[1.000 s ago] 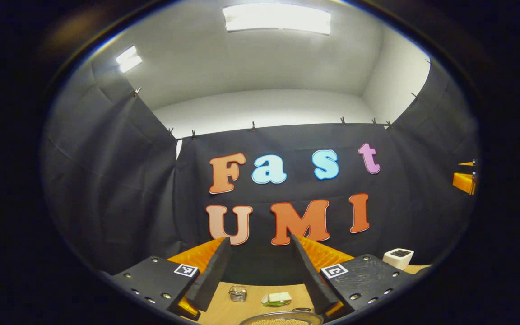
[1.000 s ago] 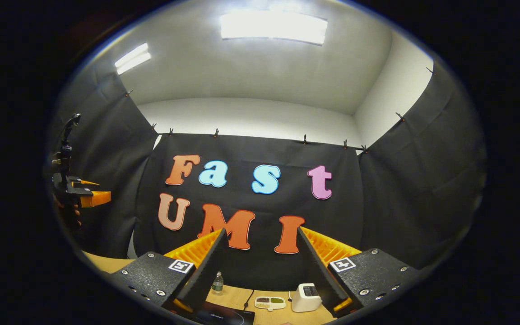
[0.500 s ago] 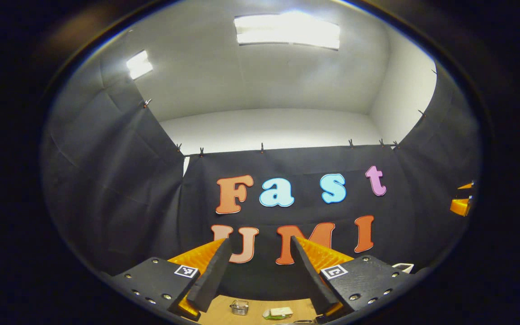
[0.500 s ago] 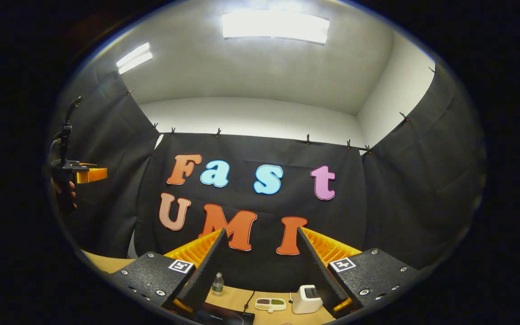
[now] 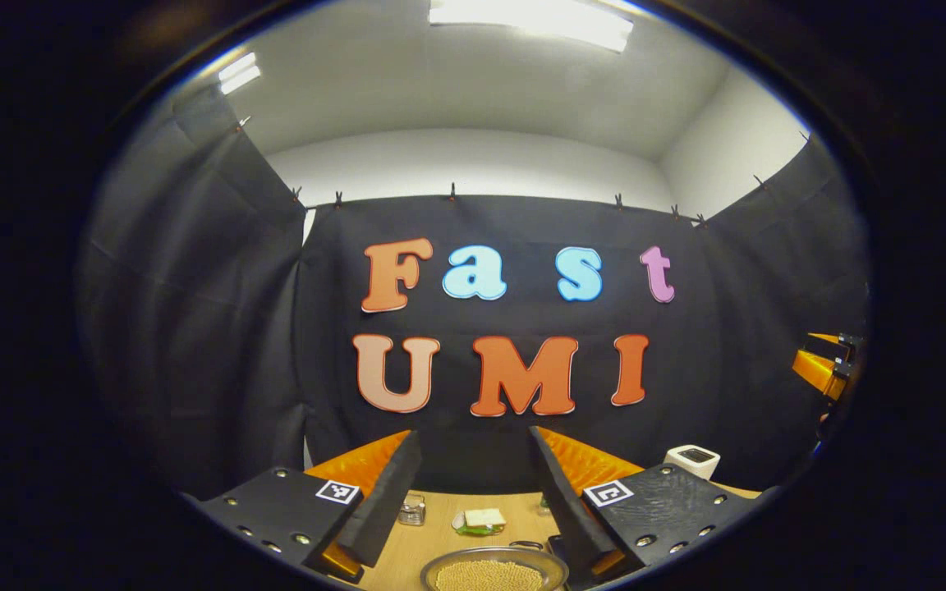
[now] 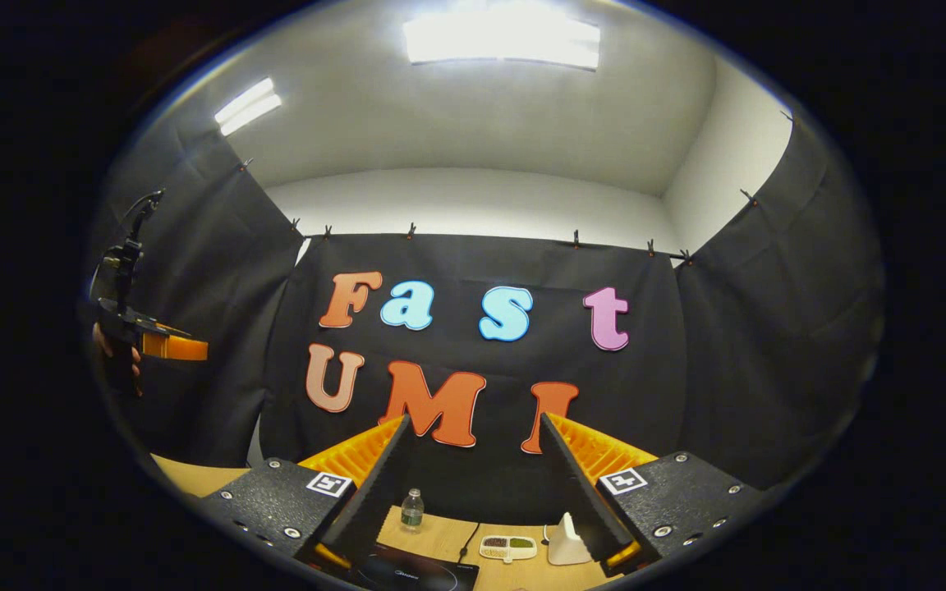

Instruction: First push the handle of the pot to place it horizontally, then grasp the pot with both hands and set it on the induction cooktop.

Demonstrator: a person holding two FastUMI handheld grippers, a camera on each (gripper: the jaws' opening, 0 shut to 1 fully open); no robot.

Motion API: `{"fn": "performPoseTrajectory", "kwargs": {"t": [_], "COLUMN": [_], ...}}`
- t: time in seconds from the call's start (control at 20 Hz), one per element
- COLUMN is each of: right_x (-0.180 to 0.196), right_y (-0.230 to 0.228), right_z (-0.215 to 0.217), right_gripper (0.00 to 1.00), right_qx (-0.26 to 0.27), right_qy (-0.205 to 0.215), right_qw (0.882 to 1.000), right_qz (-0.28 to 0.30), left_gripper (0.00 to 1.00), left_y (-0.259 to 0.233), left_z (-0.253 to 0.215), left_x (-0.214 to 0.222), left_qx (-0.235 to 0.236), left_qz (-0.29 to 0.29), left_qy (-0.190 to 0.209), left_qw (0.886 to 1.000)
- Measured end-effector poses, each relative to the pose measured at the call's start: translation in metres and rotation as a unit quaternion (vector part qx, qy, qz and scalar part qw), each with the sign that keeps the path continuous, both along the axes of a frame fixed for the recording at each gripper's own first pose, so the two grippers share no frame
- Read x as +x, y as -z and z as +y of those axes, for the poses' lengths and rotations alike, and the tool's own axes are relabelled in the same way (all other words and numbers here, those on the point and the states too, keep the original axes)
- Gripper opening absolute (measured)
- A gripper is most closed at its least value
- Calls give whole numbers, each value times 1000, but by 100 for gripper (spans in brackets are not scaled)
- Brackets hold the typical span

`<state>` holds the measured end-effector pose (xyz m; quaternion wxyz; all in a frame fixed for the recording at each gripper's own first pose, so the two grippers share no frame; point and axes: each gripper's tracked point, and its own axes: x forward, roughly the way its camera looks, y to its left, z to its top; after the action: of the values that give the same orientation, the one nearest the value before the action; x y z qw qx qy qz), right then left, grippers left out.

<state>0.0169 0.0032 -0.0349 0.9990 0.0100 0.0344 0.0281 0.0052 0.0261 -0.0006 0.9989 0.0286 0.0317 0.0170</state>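
Bright ceiling panels (image 6: 502,39) glare overhead, black cloth stays dim, and fisheye edges bend.

A round metal pot (image 5: 496,570) of pale beans sits low between the left jaws; the dark induction cooktop (image 6: 415,577) lies below the right jaws.

More of the pot (image 5: 493,570) below the left claw (image 5: 473,501) than before.

wooden table (image 5: 440,538) under left claw (image 5: 473,492): pot (image 5: 493,570) nearest, small tray (image 5: 479,520), glass jar (image 5: 411,510) beyond; under right claw (image 6: 469,484): cooktop (image 6: 415,577), bottle (image 6: 412,509)
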Motion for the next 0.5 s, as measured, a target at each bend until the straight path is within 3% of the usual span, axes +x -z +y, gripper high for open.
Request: {"fn": "performPoseTrajectory", "kwargs": {"t": [0.3, 0.5], "right_x": [4, 0], "right_y": [22, 45], "right_z": [7, 10], "right_gripper": [94, 94], "right_qx": [8, 5], "right_qy": [-16, -18], "right_qw": [1000, 1000], "right_qz": [8, 13], "left_gripper": [84, 88], "left_y": [66, 119], "left_z": [-15, -26], "left_x": [6, 1], "left_qx": [19, 87], "left_qz": [83, 134], "left_qy": [25, 50], "left_qw": [996, 986]}}
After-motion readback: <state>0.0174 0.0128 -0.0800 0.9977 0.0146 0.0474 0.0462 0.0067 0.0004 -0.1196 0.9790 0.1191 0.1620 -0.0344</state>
